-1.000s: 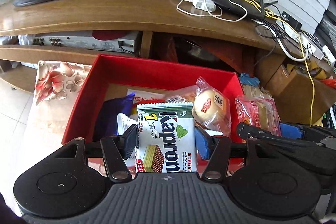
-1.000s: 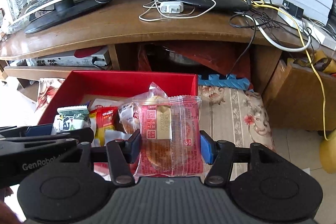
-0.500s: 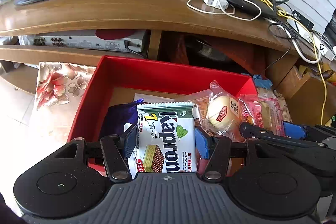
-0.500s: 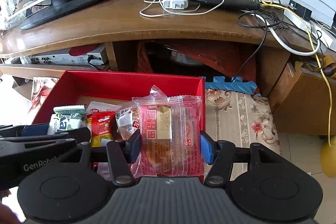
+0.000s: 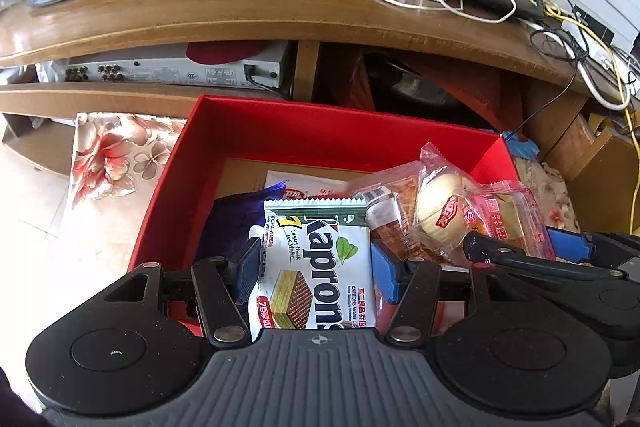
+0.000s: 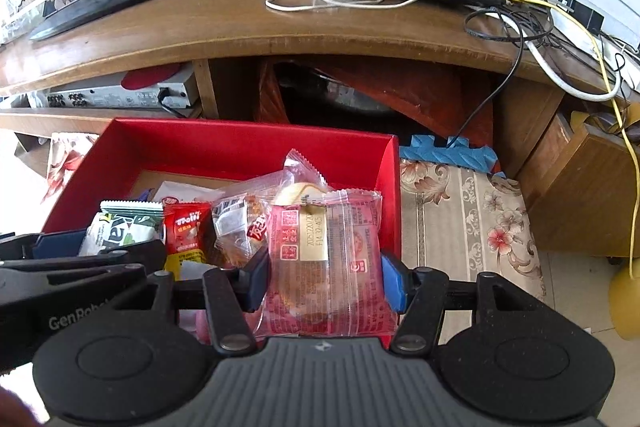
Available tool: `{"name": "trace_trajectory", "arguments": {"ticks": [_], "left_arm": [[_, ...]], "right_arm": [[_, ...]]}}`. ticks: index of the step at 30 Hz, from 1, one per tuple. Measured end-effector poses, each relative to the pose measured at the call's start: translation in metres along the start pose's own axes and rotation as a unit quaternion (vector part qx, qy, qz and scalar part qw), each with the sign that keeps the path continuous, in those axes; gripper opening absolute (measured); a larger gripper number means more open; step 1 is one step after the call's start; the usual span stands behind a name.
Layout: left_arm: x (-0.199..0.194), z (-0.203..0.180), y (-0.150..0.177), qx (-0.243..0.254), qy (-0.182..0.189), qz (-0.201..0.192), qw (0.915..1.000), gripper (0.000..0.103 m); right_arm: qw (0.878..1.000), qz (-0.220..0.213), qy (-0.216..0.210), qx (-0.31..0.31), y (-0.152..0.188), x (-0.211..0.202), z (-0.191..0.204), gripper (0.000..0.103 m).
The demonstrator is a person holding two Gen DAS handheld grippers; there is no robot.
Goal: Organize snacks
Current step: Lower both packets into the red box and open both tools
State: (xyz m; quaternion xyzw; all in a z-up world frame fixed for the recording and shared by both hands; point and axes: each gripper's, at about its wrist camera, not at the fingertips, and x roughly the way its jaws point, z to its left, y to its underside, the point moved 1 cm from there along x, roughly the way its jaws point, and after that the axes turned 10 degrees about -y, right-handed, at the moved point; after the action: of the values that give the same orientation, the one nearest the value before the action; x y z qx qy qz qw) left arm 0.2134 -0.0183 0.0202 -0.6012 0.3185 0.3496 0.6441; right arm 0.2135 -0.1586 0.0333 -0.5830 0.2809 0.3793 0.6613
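Both grippers are sitting lower and closer over the red box than a second ago, so the box is filling more of each view and the wooden TV stand is sliding toward the top. The left gripper is clamping a white Kaprons wafer pack between its blue pads, jaws partly closed on the pack's two side edges, holding it upright above the box's near-left part. The right gripper is pinching a clear red-printed pastry packet the same way, above the box's right side, just inside the right wall. Below them, inside the box, a purple packet, a red Trolli bag and a wrapped round bun are lying loosely together. The box is resting on a floral mat in front of the stand.
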Motion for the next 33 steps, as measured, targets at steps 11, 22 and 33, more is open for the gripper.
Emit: {"name": "trace_trajectory", "arguments": {"ticks": [11, 22, 33], "left_arm": [[0.0, -0.001, 0.002, 0.009, -0.003, 0.001, 1.0, 0.066], [-0.01, 0.0, 0.003, 0.013, -0.015, -0.01, 0.9997, 0.076], [-0.034, 0.008, 0.011, -0.006, -0.004, -0.025, 0.9997, 0.088]], "right_arm": [[1.0, 0.003, 0.004, 0.001, 0.002, 0.001, -0.002, 0.056], [1.0, 0.0, 0.006, 0.013, 0.004, -0.009, -0.007, 0.066], [1.0, -0.023, 0.004, 0.015, 0.01, -0.037, -0.008, 0.074]]}}
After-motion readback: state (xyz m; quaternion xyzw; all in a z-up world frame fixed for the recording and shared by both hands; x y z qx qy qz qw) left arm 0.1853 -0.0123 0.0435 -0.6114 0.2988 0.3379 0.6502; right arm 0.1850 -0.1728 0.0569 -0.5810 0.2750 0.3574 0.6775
